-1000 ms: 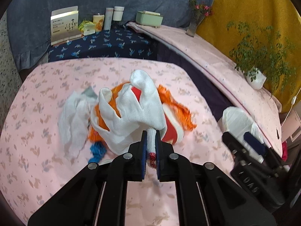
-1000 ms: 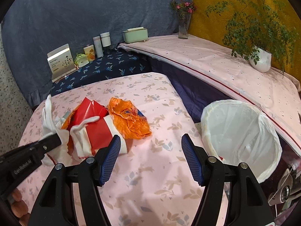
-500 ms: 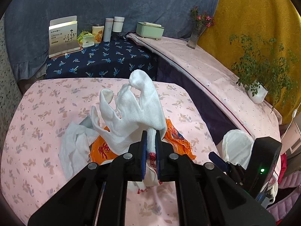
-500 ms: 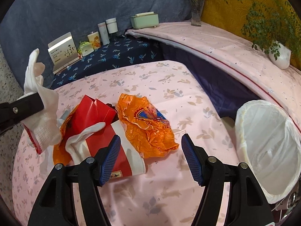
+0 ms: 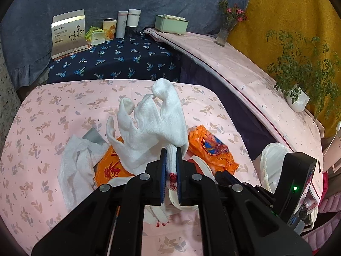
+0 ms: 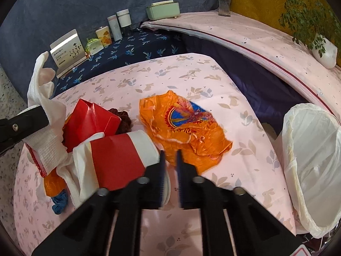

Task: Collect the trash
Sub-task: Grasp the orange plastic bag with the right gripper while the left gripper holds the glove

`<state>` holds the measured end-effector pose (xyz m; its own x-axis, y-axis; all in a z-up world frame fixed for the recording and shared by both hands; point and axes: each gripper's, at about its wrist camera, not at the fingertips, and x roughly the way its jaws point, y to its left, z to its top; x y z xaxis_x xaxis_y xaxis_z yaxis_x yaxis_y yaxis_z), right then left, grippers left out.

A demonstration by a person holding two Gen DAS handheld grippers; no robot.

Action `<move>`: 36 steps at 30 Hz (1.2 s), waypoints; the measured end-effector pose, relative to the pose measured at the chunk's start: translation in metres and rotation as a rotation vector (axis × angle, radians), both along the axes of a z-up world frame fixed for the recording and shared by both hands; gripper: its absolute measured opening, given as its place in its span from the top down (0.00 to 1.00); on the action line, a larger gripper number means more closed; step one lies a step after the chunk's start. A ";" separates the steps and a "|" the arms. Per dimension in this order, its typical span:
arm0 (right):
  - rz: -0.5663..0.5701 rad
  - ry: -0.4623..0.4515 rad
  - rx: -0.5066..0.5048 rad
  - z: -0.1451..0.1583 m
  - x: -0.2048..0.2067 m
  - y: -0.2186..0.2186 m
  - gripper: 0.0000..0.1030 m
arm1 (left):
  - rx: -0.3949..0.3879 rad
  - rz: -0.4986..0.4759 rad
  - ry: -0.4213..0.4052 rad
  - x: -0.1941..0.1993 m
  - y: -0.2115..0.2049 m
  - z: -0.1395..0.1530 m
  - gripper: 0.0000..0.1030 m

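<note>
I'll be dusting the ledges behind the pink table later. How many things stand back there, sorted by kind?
Boxes: 2 (printed card box, mint-green box)
Tall bottles: 2
Printed can: 1
Green packet: 1
Vase of flowers: 1
Potted plant: 1
Total: 8

One white glove [image 5: 149, 125], one orange wrapper [image 6: 187, 125], one red-and-white paper cup [image 6: 123, 157], one red folded paper [image 6: 91, 121], one lined bin [image 6: 311, 160], two potted plants.
</note>
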<state>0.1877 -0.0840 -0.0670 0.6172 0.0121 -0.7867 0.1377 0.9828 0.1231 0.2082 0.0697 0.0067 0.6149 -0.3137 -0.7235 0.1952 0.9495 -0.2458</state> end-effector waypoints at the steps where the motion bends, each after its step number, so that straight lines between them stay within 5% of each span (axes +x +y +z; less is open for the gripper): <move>1: -0.004 -0.003 0.003 0.001 -0.001 -0.003 0.99 | 0.001 -0.003 0.000 0.000 -0.002 0.000 0.93; 9: -0.037 -0.031 -0.002 0.013 -0.013 -0.024 0.99 | 0.004 -0.022 -0.009 -0.008 -0.019 0.006 0.93; 12: -0.051 -0.013 0.019 0.011 -0.011 -0.033 0.77 | 0.007 -0.026 -0.012 -0.010 -0.025 0.008 0.93; 14: -0.065 -0.014 0.015 0.008 -0.010 -0.036 0.53 | 0.011 -0.029 -0.012 -0.008 -0.028 0.008 0.93; 22: -0.108 0.023 0.106 -0.012 0.014 -0.044 0.39 | 0.019 -0.035 0.001 0.011 -0.033 0.000 0.93; 30: -0.117 0.049 0.089 -0.032 0.034 -0.039 0.40 | 0.033 -0.038 0.020 0.026 -0.036 -0.015 0.93; 36: -0.060 0.031 0.018 -0.031 0.032 -0.031 0.67 | 0.038 -0.047 0.038 0.026 -0.043 -0.023 0.93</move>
